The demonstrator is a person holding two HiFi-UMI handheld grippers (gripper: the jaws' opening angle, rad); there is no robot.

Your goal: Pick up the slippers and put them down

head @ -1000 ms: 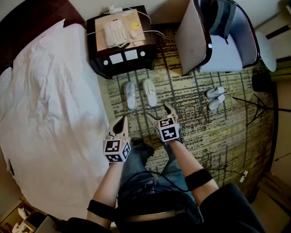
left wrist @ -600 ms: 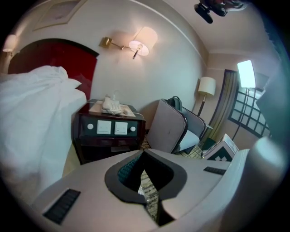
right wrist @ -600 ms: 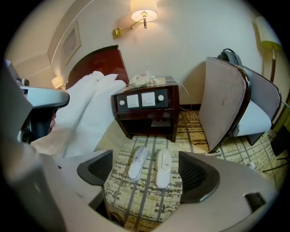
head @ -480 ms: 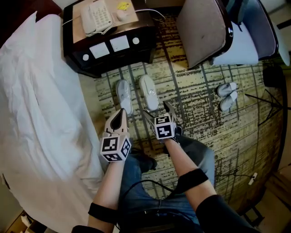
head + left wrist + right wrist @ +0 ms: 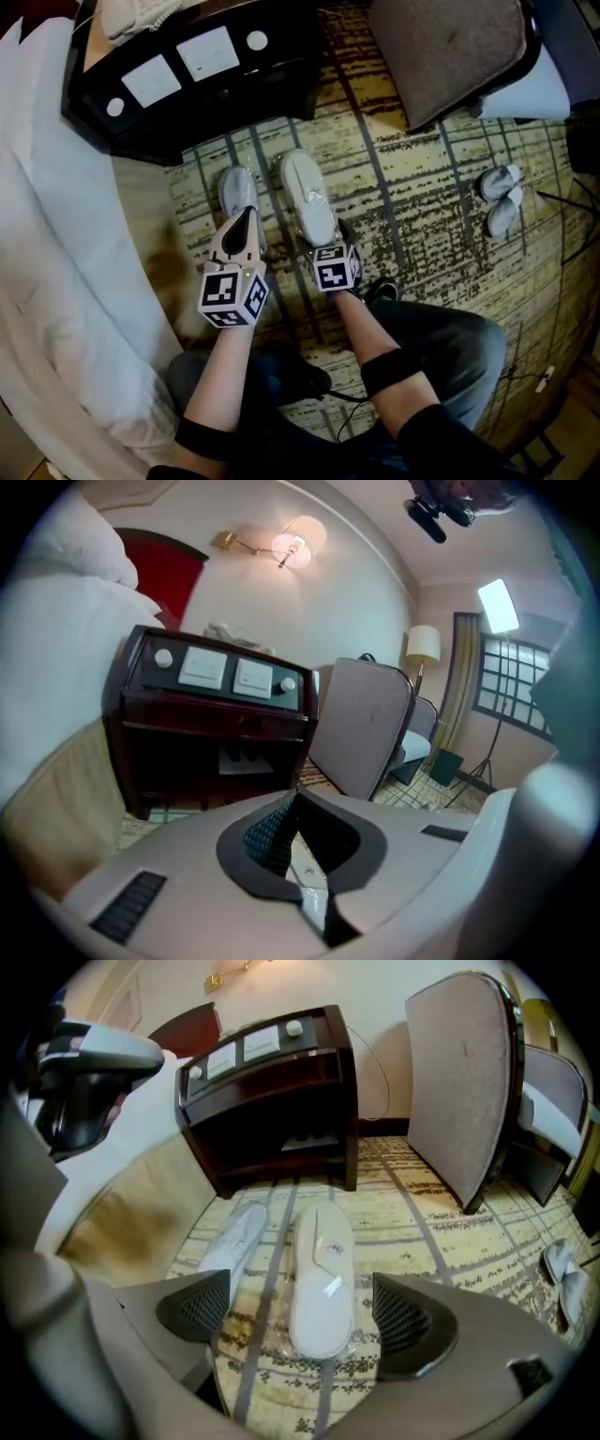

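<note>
patterned carpet, dark nightstand beside white bed (wall lamp lit).

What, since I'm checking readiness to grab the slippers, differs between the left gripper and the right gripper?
Left gripper: jaws shut on nothing. Right gripper: jaws wide, just been opening, with the wider slipper framed between them, untouched. In the head view the left gripper overlaps the narrower slipper, while the right gripper sits at the wider slipper's near end. Both aim down at the carpet.

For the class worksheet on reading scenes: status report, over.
Left gripper shut, empty, above the left slipper. Right gripper: jaws just been opening, wrapped slipper framed between them, untouched. Both slippers on carpet; nothing blocking.
</note>
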